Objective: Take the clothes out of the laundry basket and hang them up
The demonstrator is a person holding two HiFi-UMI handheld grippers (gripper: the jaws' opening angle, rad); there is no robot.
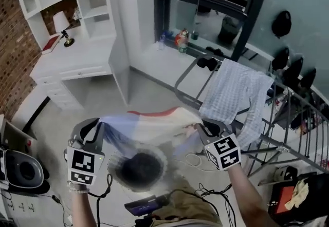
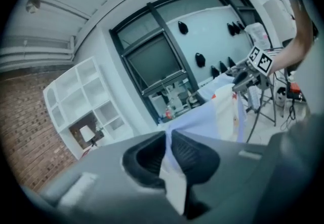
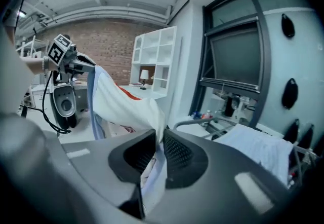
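A white and pale blue garment with red trim hangs stretched between my two grippers above the floor. My left gripper is shut on its left edge; in the left gripper view the cloth runs out from between the pressed jaws of that gripper. My right gripper is shut on the right edge, and the fabric passes between its jaws. Below the garment sits a round, pale-rimmed laundry basket with a dark inside, blurred.
A metal drying rack stands at the right with a checked cloth draped over it. A white desk with shelves is at the back left. Cables lie on the floor. A dark device sits at the left edge.
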